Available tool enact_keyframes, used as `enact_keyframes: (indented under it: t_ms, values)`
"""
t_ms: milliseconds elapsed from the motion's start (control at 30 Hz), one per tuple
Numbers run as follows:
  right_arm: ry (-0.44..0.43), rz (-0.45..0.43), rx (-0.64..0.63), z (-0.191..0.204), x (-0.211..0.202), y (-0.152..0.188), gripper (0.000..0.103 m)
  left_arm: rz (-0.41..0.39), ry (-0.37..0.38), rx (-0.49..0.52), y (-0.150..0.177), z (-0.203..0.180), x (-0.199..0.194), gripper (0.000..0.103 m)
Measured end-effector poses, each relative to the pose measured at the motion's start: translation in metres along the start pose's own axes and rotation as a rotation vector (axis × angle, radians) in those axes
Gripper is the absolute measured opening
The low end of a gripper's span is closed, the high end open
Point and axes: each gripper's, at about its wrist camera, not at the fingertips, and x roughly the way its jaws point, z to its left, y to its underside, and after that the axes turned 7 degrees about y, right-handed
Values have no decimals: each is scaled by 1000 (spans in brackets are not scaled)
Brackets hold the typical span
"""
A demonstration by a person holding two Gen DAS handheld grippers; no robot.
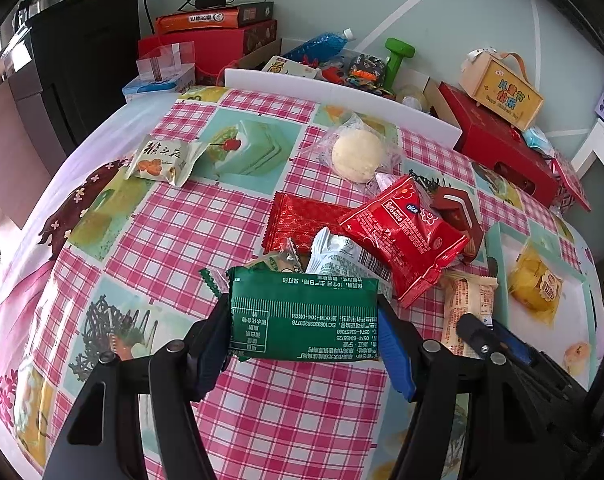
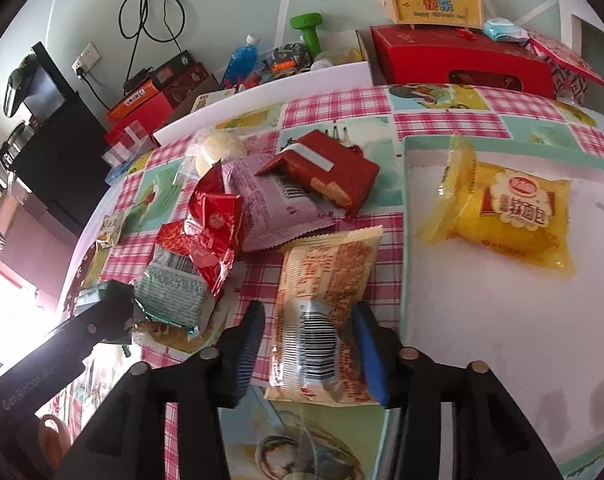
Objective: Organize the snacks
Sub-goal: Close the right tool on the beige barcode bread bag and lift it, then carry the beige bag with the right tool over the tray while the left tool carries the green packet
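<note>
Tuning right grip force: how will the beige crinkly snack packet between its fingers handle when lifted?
The beige crinkly snack packet looks light and puffy, so it likely squashes. Its glossy film may slip. Gripped at one end by the right gripper, the far end probably droops.

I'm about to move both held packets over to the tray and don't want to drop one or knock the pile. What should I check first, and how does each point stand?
1. Left gripper pinches the green packet on both sides: ok.
2. Right gripper around the cream packet: one finger touches, a gap shows at the other: not ok.
3. Cream packet lifted off the table: cannot tell.
4. Free space on the tray beside the yellow bread packet: ok.
5. Green packet free of the pile behind it, near the white packet: cannot tell.
</note>
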Motion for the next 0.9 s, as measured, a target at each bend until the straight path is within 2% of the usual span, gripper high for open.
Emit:
enact_keyframes:
  t_ms: [267,333,400,500,900]
  values:
    - [128,-16,-113,20,9,6,51,9,16,-1,1,0,2,68]
    - [155,-21,-135,23,9,7,49,11,17,1,1,-1,3,68]
    - [180,-24,-150,24,10,9,43,16,15,2,1,-1,5,68]
    - [179,-25,-145,21,9,8,39,20,10,3,1,-1,6,68]
    - [121,-78,-108,16,-16,1,39,2,0,-5,1,-1,1,68]
